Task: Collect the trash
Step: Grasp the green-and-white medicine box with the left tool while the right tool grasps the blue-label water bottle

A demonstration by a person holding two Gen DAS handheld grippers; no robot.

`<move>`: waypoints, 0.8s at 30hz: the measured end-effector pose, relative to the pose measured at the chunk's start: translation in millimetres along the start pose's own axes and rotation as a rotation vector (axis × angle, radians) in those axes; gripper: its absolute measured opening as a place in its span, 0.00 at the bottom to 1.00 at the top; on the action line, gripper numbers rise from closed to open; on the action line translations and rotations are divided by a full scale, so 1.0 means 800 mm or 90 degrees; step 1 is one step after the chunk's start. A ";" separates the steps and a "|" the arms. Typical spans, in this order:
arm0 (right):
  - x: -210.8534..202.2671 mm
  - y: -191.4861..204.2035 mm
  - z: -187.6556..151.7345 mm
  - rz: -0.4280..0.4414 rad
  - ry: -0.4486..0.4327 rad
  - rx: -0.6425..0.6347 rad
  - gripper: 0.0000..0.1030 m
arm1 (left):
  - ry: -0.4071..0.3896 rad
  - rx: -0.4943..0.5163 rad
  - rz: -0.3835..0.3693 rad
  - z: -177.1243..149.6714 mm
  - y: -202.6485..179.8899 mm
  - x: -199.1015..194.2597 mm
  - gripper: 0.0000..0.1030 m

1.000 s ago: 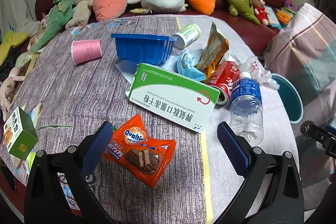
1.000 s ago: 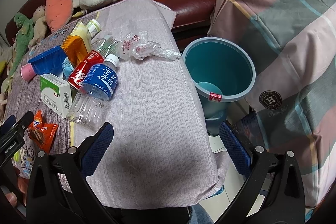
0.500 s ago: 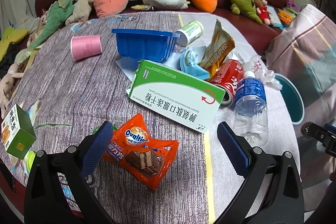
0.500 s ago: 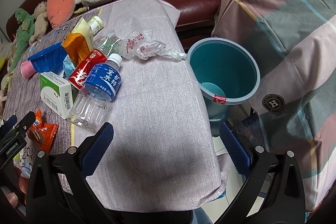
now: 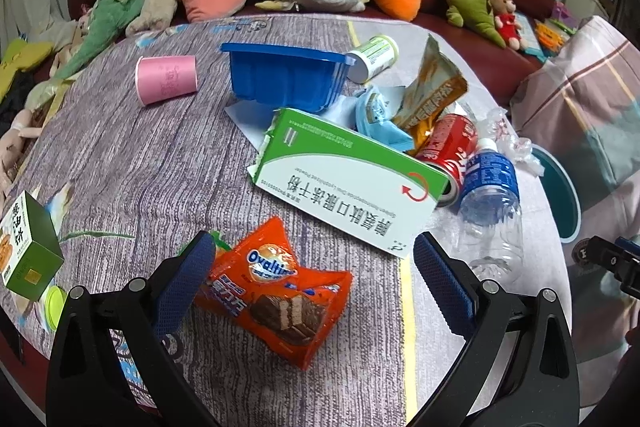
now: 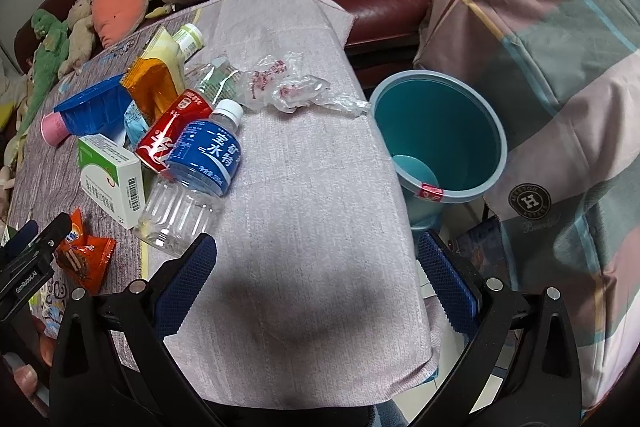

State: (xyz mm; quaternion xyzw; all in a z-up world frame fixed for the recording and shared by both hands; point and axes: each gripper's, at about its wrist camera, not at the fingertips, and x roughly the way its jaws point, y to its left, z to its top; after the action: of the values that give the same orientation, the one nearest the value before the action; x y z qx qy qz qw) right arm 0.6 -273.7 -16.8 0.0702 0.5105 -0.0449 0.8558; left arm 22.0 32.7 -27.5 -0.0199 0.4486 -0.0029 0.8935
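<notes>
Left claw (image 5: 312,269) wide, straddling crinkled orange foil snack wrapper (image 5: 276,291) for pickup; right claw (image 6: 316,281) wide, empty, near round teal plastic bin (image 6: 440,131).

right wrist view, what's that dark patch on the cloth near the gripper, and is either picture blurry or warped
Right wrist view: the dark patch is a soft shadow on the pale pink tablecloth, just ahead of the open right gripper; focus is sharp. Left wrist view: strong fisheye bending curves the dark red sofa and table edges; the orange Ovaltine snack wrapper between the open left gripper fingers is crisp, with slight glare.
</notes>
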 end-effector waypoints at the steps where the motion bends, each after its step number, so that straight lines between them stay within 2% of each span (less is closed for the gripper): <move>1: 0.001 0.002 0.002 0.003 0.002 -0.001 0.94 | 0.005 -0.005 -0.005 0.002 0.004 0.002 0.96; 8: 0.014 0.032 0.028 0.051 0.023 -0.020 0.94 | 0.035 -0.037 -0.034 0.023 0.031 0.018 0.96; 16: 0.053 0.076 0.059 0.111 0.061 -0.029 0.94 | 0.079 -0.061 -0.062 0.037 0.048 0.036 0.96; 21: 0.087 0.094 0.068 0.144 0.100 -0.027 0.87 | 0.109 -0.070 -0.090 0.047 0.042 0.044 0.96; 24: 0.103 0.096 0.066 0.166 0.127 -0.019 0.76 | 0.122 -0.081 -0.101 0.053 0.033 0.051 0.96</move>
State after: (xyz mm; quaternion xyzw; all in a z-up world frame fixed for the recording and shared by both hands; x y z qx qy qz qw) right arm 96.9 -207.5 -58.6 0.1275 0.5800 0.0815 0.8004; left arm 80.3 59.3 -35.7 -0.1115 0.5284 -0.0474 0.8403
